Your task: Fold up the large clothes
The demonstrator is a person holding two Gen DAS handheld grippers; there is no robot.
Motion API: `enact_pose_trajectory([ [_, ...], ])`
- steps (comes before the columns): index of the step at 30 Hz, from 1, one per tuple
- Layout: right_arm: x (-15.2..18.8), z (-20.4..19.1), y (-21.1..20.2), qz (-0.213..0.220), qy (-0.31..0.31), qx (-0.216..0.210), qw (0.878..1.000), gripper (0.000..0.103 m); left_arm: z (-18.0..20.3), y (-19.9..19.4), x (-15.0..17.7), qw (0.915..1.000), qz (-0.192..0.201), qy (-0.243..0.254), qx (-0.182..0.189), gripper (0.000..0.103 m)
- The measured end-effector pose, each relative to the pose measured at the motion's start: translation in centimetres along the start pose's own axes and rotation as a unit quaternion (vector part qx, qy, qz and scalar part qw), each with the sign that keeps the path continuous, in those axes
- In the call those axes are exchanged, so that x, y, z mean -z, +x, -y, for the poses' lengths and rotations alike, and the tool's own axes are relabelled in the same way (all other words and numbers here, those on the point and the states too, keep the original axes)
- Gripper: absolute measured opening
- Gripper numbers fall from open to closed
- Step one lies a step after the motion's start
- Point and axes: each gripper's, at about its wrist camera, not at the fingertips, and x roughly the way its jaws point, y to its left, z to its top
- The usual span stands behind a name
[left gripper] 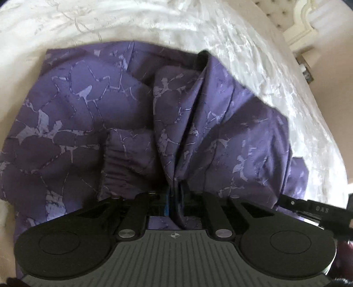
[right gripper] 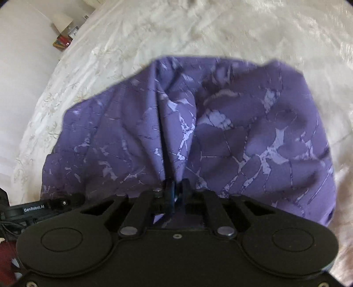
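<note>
A large purple garment [left gripper: 114,106] with a pale cracked-marble print lies on a white bedspread [left gripper: 154,19]. Its gathered elastic cuff [left gripper: 119,159] shows in the left wrist view. My left gripper [left gripper: 176,189] is shut on a bunched fold of the garment, which rises in pleats from the jaws. My right gripper [right gripper: 176,187] is shut on another bunched fold of the same garment [right gripper: 242,132], lifted over the bedspread [right gripper: 198,28]. The right gripper's body [left gripper: 317,209] shows at the right edge of the left wrist view, and the left gripper's body [right gripper: 37,209] at the left of the right wrist view.
A cream tufted headboard [left gripper: 286,13] stands at the top right in the left wrist view. A small shelf with books [right gripper: 64,37] stands by the wall at the top left in the right wrist view.
</note>
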Motion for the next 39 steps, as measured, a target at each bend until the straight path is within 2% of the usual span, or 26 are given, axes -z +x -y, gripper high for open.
enact_pose_trajectory([
  [1, 0.0, -0.4, -1.0, 0.013, -0.009, 0.006, 1.0, 0.031, 0.5, -0.7, 0.0, 1.0, 0.006, 0.001, -0.004, 0.026],
  [2, 0.0, -0.8, -1.9, 0.028, -0.019, 0.006, 0.999, 0.031, 1.1, -1.5, 0.0, 0.9996, 0.019, 0.013, -0.014, 0.031],
  [4, 0.1, -1.3, -3.1, 0.055, -0.035, 0.001, 0.998, 0.034, 2.6, -3.3, 0.6, 0.9963, 0.066, 0.046, -0.03, 0.052],
  [5, 0.0, -1.5, -3.3, 0.063, -0.038, -0.003, 0.997, 0.039, 3.2, -3.9, 0.8, 0.9939, 0.086, 0.061, -0.031, 0.058],
  [6, 0.0, -1.6, -3.2, 0.068, -0.039, -0.007, 0.997, 0.05, 3.5, -3.8, 1.3, 0.993, 0.09, 0.071, -0.029, 0.068],
  [7, 0.0, -1.7, -2.8, 0.065, -0.041, -0.004, 0.997, 0.057, 3.8, -3.1, 1.3, 0.9932, 0.079, 0.08, -0.031, 0.072],
  [10, 0.0, -1.7, 0.1, 0.025, -0.051, 0.041, 0.998, 0.054, 3.2, 0.1, 1.6, 0.9922, 0.023, 0.096, -0.076, 0.072],
  [11, 0.0, -1.7, 1.0, 0.014, -0.055, 0.051, 0.997, 0.052, 2.7, 0.8, 1.8, 0.9916, 0.013, 0.105, -0.075, 0.072],
  [14, 0.0, -1.5, 0.6, 0.012, -0.072, 0.052, 0.996, 0.051, 3.0, 0.5, 1.9, 0.9882, 0.004, 0.133, -0.076, 0.072],
  [16, -0.2, -1.6, -0.8, 0.021, -0.09, 0.045, 0.995, 0.055, 3.7, -0.4, 1.4, 0.9882, 0.003, 0.14, -0.062, 0.072],
  [19, -1.0, -0.6, -3.6, 0.059, -0.099, 0.024, 0.993, 0.057, 3.1, -3.1, 0.7, 0.9882, 0.03, 0.145, -0.041, 0.072],
  [23, -2.9, 3.5, -5.8, 0.097, -0.062, 0.044, 0.992, 0.065, -0.2, -5.5, -1.5, 0.9922, 0.064, 0.094, -0.052, 0.072],
  [28, -4.4, 8.6, -5.9, 0.092, -0.01, 0.068, 0.993, 0.068, -4.9, -5.5, -3.6, 0.9939, 0.07, 0.023, -0.082, 0.073],
  [31, -4.7, 10.5, -5.0, 0.078, 0.013, 0.063, 0.995, 0.068, -7.0, -4.5, -4.3, 0.9947, 0.052, 0.007, -0.088, 0.073],
  [34, -4.6, 11.0, -3.7, 0.058, 0.01, 0.041, 0.997, 0.069, -8.6, -5.3, -4.8, 0.9963, 0.029, 0.015, -0.08, 0.075],
  [37, -4.4, 11.1, -2.2, 0.041, 0.017, 0.012, 0.999, 0.075, -8.8, -3.8, -5.1, 0.9979, 0.01, 0.029, -0.057, 0.085],
  [39, -4.4, 10.8, -1.4, 0.035, 0.016, 0.001, 0.999, 0.075, -8.2, -3.3, -5.6, 0.9978, 0.004, 0.042, -0.05, 0.085],
])
